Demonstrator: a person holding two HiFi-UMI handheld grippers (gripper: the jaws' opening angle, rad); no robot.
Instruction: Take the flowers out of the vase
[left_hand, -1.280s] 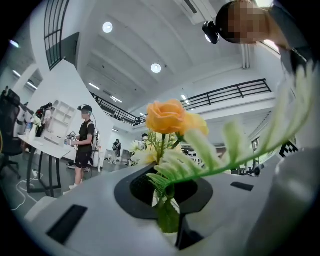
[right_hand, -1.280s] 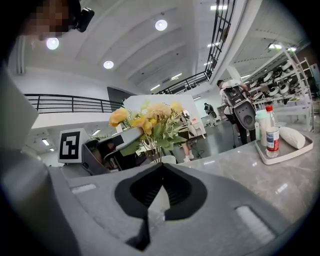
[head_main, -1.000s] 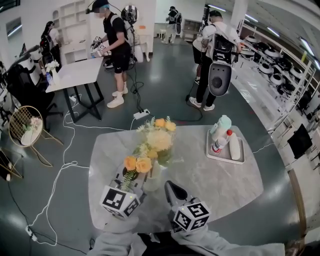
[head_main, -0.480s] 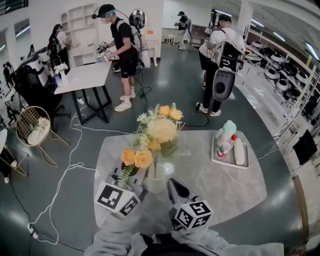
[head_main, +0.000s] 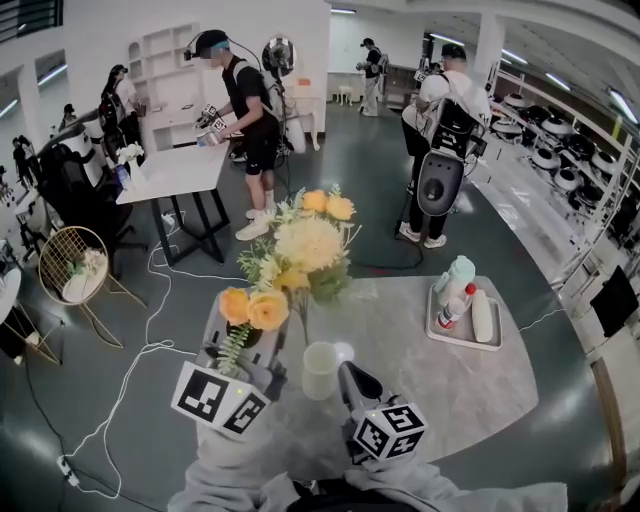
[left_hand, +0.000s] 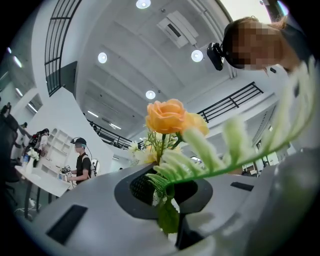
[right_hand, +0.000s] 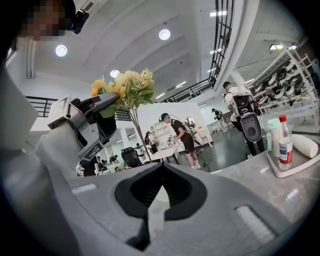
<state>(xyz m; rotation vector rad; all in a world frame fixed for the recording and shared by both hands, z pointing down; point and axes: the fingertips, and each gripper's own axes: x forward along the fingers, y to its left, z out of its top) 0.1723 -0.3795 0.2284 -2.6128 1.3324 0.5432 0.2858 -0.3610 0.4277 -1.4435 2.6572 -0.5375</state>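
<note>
Head view: left claw (head_main: 262, 360), clamped on the flowers (head_main: 305, 245), holds them at the vase's (head_main: 320, 372) twelve o'clock; right claw (head_main: 345, 372) pinches the vase, apparently to steady it.

No lettering can be read; the bottle's (head_main: 451, 310) label is too small.

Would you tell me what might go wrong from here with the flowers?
1. The stems hang right by the vase's mouth; they might catch its rim and tip it.
2. The left gripper pinches the flowers low, so the leaning heads might slip free.
</note>
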